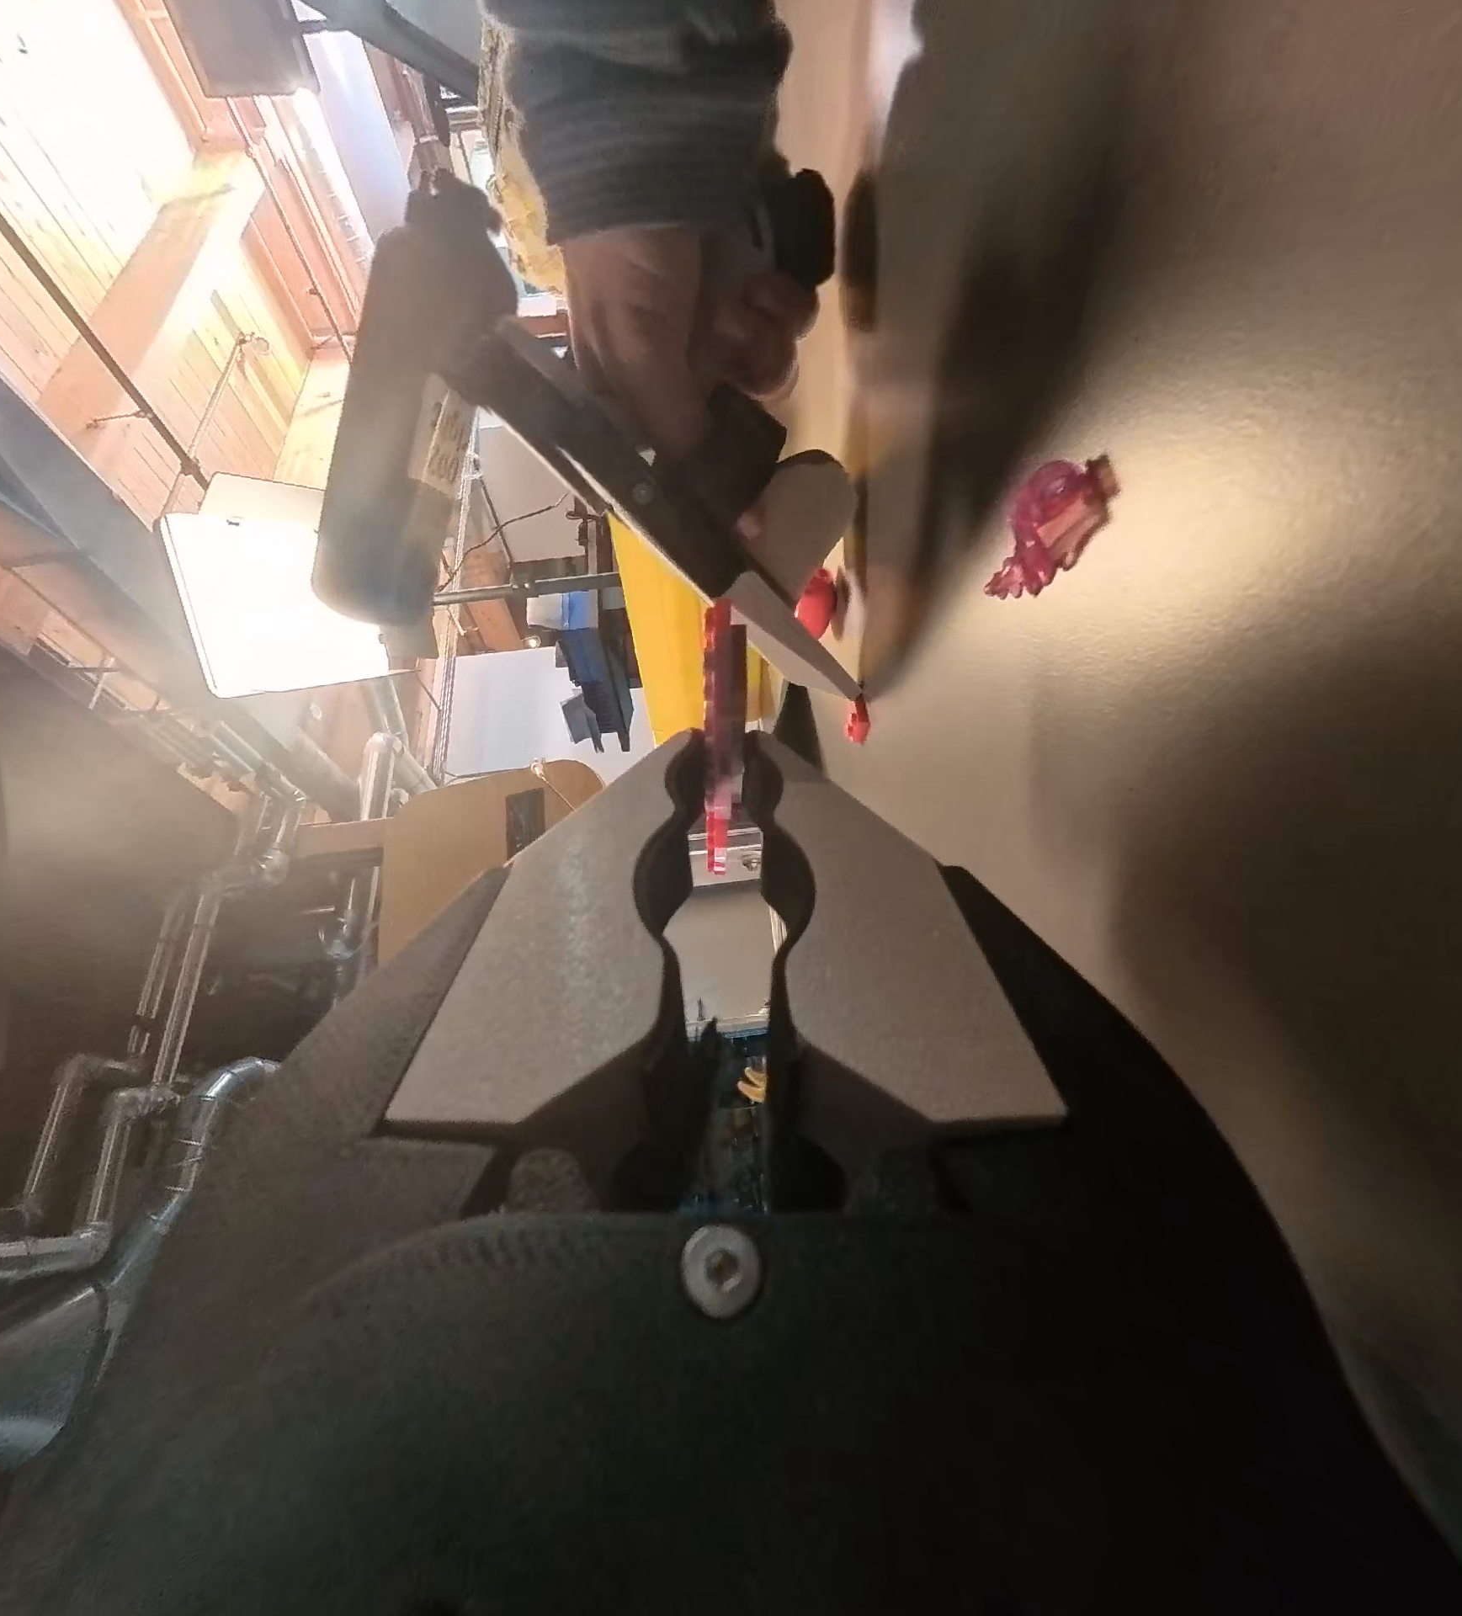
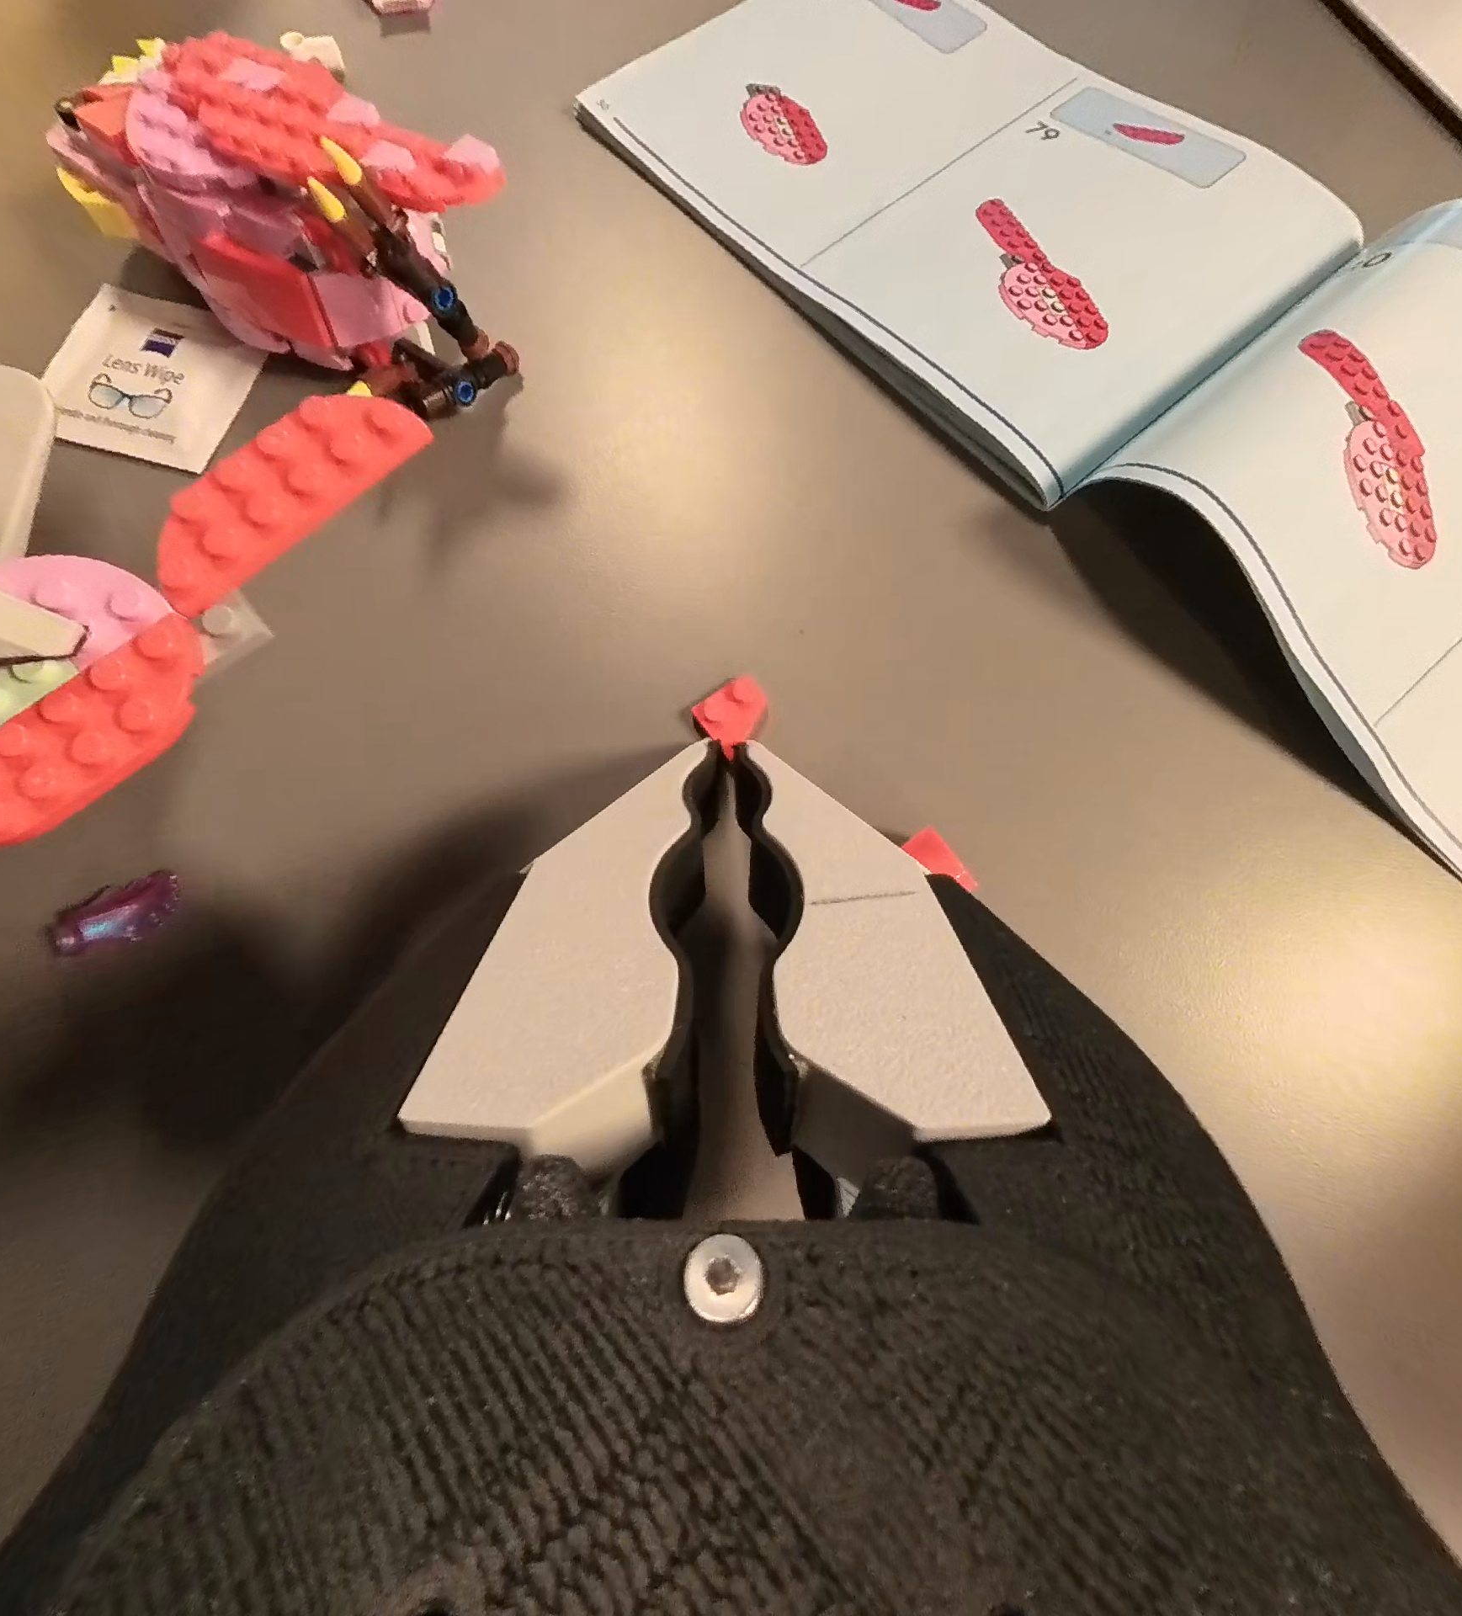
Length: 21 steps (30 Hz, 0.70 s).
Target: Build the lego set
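Right gripper point(image 2: 728, 750): jaws nearly closed, the tips pinching one corner of a small coral-red studded plate point(image 2: 731, 707). Only the corner is caught; most of the plate sticks out ahead of the tips, just above the grey desk point(image 2: 797, 542). A shallow hold like this looks liable to let the piece pivot, so a level, slow carry seems wise, or a re-grip deeper along an edge.

Left gripper point(image 1: 723, 761): turned on its side, clamped on a thin red and pink brick assembly point(image 1: 723, 700) seen edge-on between the pads. In the right wrist view that assembly shows as a pink round plate with long coral-red curved plates point(image 2: 54, 743) on it, at the left edge of the frame.

Around:
- second small red piece point(image 2: 937, 853) just beside the right gripper's finger, partly hidden
- larger pink and red brick model point(image 2: 272, 236) with brown jointed legs, far left
- white paper sachet point(image 2: 154, 376) partly under the model
- open instruction booklet point(image 2: 1059, 289), pale blue glossy pages, curling at the spine
- translucent purple piece point(image 2: 115, 909) lying loose, blurred

Plates are hard moulded plastic, studded on top; the desk is matt and smooth.
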Each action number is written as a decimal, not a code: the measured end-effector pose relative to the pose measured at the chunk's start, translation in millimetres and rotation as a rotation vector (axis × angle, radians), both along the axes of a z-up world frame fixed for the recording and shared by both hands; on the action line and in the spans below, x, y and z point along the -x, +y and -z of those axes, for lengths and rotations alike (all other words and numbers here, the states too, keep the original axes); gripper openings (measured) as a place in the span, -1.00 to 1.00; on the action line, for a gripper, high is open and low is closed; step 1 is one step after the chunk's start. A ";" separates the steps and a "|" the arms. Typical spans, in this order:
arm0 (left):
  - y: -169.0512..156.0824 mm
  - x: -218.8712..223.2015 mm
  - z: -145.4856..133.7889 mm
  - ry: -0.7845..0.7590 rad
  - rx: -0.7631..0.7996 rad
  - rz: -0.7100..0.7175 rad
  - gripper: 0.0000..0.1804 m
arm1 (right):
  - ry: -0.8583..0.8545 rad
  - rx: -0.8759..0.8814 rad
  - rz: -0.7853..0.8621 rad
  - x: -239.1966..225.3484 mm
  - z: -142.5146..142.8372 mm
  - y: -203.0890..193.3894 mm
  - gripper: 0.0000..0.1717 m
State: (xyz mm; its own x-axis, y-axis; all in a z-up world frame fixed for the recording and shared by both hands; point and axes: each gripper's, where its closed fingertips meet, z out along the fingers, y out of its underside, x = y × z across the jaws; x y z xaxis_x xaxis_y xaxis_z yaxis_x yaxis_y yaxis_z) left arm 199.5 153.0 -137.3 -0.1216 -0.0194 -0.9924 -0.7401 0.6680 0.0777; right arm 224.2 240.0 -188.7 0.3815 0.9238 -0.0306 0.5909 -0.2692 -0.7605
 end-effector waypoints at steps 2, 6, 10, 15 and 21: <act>0.6 0.0 1.4 0.005 -0.001 -0.001 -0.92 | 0.025 0.008 -0.008 0.1 -0.2 -0.3 -1.00; 1.4 0.4 3.3 0.015 -0.001 -0.005 -0.92 | 0.064 0.049 -0.053 1.6 -2.5 -5.7 -0.86; 2.3 0.9 5.9 0.026 0.007 -0.009 -0.92 | 0.070 0.010 -0.090 3.0 -5.4 -6.1 -0.71; 0.8 0.0 4.7 0.022 0.005 -0.001 -0.92 | 0.025 -0.112 -0.219 6.2 -5.7 -3.7 -0.67; -0.8 -1.8 6.5 0.027 0.012 0.007 -0.92 | -0.055 -0.036 -0.407 7.7 -1.9 -4.0 -0.59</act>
State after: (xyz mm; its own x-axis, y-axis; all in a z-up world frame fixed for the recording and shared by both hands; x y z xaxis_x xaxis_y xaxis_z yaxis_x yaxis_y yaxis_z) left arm 201.4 152.2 -143.9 -0.1488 -0.0304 -0.9884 -0.7330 0.6743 0.0897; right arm 216.5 235.9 -186.8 -0.0150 0.9998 0.0152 0.6833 0.0214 -0.7298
